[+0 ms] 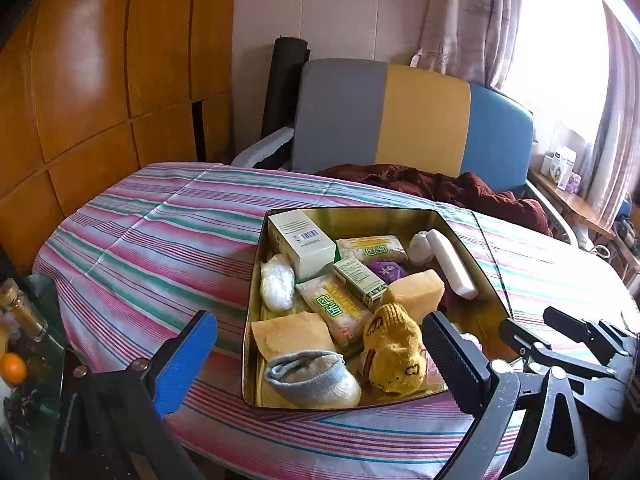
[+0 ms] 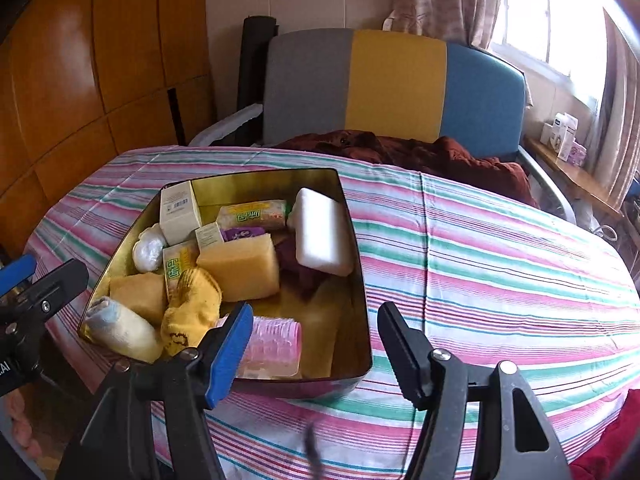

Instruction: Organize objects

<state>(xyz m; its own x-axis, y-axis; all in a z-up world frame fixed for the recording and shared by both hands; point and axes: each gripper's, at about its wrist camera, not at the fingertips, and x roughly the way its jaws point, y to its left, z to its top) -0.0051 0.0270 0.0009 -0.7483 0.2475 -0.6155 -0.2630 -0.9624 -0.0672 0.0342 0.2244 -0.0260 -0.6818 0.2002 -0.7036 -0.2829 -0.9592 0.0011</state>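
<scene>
My left gripper (image 1: 320, 356) and right gripper (image 2: 316, 344) both gape empty at the near rim of the gold metal tin (image 2: 356, 280), whose pink ribbed roller (image 2: 272, 344) lies just beyond my right fingers.

Left gripper (image 1: 320, 356) jaws wide apart, empty, right gripper (image 2: 316, 344) likewise, side by side

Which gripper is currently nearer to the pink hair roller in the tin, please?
Right. The right gripper hangs open just above the pink hair roller, its blue finger overlapping it; the left gripper is open over the socks beside it.
</scene>
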